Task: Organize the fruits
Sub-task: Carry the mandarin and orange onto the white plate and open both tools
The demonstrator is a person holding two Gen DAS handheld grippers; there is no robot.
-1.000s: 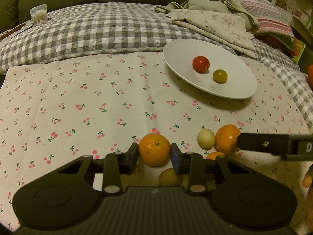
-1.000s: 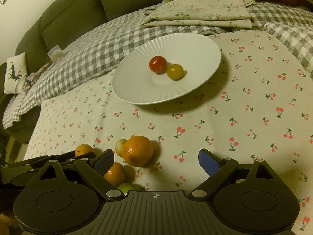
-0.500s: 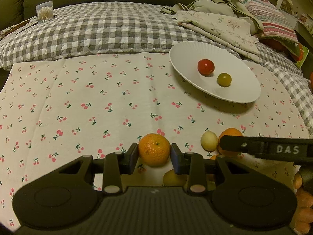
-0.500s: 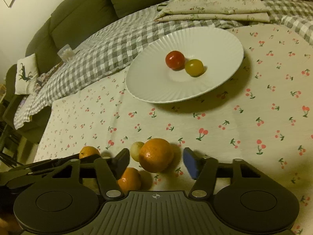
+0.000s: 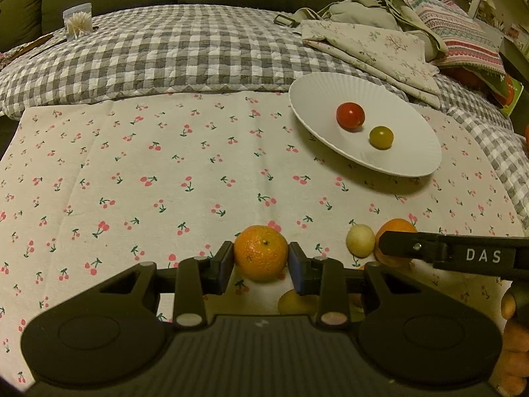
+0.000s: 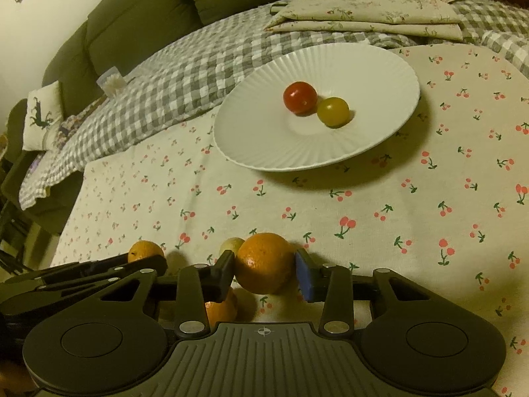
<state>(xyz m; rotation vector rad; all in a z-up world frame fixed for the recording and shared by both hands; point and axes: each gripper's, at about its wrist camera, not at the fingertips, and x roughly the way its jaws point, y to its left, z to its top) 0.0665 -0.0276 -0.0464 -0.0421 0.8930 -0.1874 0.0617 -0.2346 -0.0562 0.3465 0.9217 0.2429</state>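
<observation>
**Fruits: one orange in each gripper, plate waiting beyond**

Fruits lie grouped at the near edge of the cherry-print cloth (image 5: 165,172); the left gripper (image 5: 261,259) has its pads pressed to both sides of a dimpled mandarin (image 5: 261,257); the right gripper (image 6: 264,269) is closed around a larger orange (image 6: 264,266), both pads at its flanks. A pale round fruit (image 5: 360,241) sits just beside the larger orange; a further orange (image 6: 220,311) lies below the right gripper.

The step in hand appears to be carrying both to the white fluted plate (image 6: 264,145), where a red tomato (image 6: 300,97) and a yellow tomato (image 6: 333,111) touch; lift straight up, keep pressure gentle since the rinds are soft and round, and set down apart from the tomatoes, as the glossy plate would let spheres roll; the soft quilted cloth beneath may tilt it.
</observation>
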